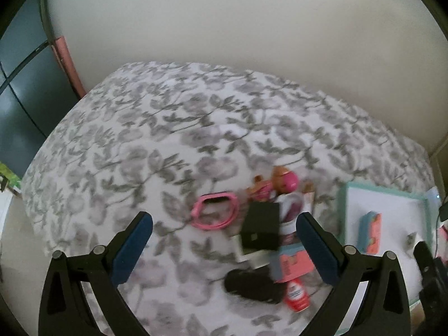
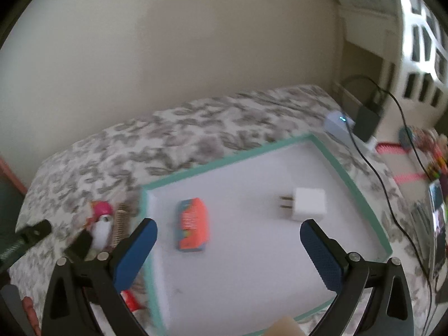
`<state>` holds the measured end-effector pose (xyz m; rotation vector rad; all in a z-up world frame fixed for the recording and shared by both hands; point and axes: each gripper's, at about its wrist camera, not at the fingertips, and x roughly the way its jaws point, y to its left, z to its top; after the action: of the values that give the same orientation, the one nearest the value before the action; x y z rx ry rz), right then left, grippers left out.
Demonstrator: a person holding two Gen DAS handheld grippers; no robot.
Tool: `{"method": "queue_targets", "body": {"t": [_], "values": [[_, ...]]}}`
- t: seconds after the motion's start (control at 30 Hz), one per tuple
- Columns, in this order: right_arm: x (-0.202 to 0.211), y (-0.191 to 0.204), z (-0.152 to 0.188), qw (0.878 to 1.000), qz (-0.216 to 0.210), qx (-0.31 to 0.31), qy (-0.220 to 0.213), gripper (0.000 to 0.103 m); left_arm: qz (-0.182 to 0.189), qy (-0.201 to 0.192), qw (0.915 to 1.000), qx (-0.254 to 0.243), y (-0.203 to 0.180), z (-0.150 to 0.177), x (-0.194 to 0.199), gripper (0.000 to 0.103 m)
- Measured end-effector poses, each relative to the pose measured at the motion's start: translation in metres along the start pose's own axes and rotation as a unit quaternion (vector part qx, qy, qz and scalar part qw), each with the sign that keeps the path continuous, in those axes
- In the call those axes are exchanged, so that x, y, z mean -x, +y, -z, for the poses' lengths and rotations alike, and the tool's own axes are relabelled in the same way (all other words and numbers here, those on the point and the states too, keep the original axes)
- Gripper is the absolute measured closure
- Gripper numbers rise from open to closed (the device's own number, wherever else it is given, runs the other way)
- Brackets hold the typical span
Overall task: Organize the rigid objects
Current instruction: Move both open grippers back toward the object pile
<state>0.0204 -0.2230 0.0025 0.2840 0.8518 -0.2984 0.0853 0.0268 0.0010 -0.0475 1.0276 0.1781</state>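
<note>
A cluster of small objects lies on the floral bedspread (image 1: 168, 140): a pink band (image 1: 214, 214), a black box (image 1: 261, 229), a pink and brown toy (image 1: 280, 182), a coral box (image 1: 291, 263), a black oval object (image 1: 252, 285) and a red tube (image 1: 296, 296). My left gripper (image 1: 224, 229) is open above them, holding nothing. A teal-rimmed white tray (image 2: 224, 165) holds an orange and blue box (image 2: 192, 225) and a white plug adapter (image 2: 308, 204). My right gripper (image 2: 228, 235) is open and empty over the tray. The tray (image 1: 343, 210) also shows in the left wrist view.
A beige wall runs behind the bed. A black charger (image 2: 366, 120) with cables and a white device (image 2: 337, 124) sit past the tray's far right corner. A white lattice basket (image 2: 420, 56) stands at the right. Colourful items (image 2: 436, 165) lie at the right edge.
</note>
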Motion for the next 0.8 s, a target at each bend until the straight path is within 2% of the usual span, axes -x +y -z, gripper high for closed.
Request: {"method": "queue_targets", "body": {"t": [0.17,0.33,0.47,0.57,0.7,0.8], "values": [[0.007,0.032,0.006,0.999,-0.031,0.04,0.007,0.0,0.007,0.018,0.9993,0.033,0.025,0.003,-0.001,0.001],[-0.004,0.066,0.02,0.993,-0.078,0.075,0.051,0.0,0.014,0.025,0.9983,0.05,0.04,0.005,-0.001,0.001],[-0.013,0.085,0.035,0.987,-0.088,0.107,0.079,0.0,0.018,0.048,0.997,0.058,0.045,0.011,-0.01,0.001],[-0.022,0.097,0.048,0.981,-0.095,0.131,0.11,0.0,0.022,0.08,0.9945,0.064,0.044,0.017,-0.025,0.001],[-0.031,0.1,0.058,0.976,-0.089,0.143,0.134,0.0,0.039,0.122,0.9906,0.049,0.033,0.027,-0.043,0.001],[-0.036,0.09,0.058,0.978,-0.084,0.121,0.151,0.0,0.044,0.148,0.9879,0.019,0.02,0.035,-0.054,0.001]]}}
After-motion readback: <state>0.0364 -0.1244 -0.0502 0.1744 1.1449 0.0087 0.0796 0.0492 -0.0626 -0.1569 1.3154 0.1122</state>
